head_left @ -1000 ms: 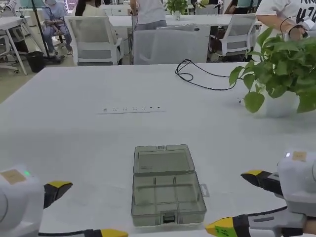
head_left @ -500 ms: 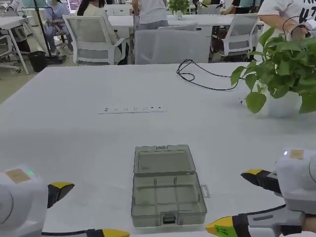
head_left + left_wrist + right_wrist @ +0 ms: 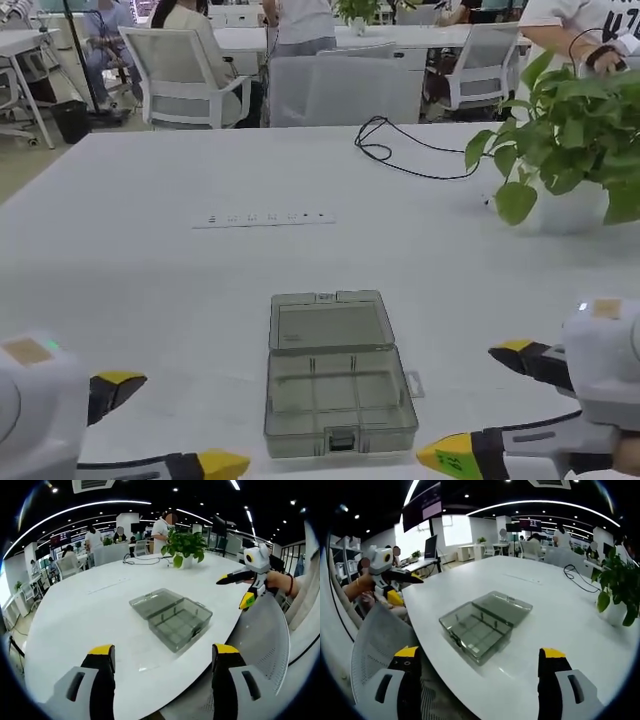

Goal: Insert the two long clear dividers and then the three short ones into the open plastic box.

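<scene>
well, both tools are empty. the left gripper [image 3: 170,422] has its yellow-tipped jaws spread wide with nothing between them, and the right gripper [image 3: 478,402] stands just as wide, also holding nothing.

the open plastic box [image 3: 300,432] sits on the white table [image 3: 150,280] straight ahead of us, between the two grippers and a little beyond their tips. its tray is the near half, with the latch wall facing us. the lid [image 3: 330,326] lies flat on the far side, hinged away from us. the tray's longer side runs left to right across us, so we judge a long piece would go in crosswise and a short one front to back.

neither gripper is clearly nearer: the box lies inward and forward of each, to the right of the left one and to the left of the right one.

inside the tray we see clear dividers [image 3: 338,381] standing, splitting it into cells. we cannot count them from these views.
</scene>
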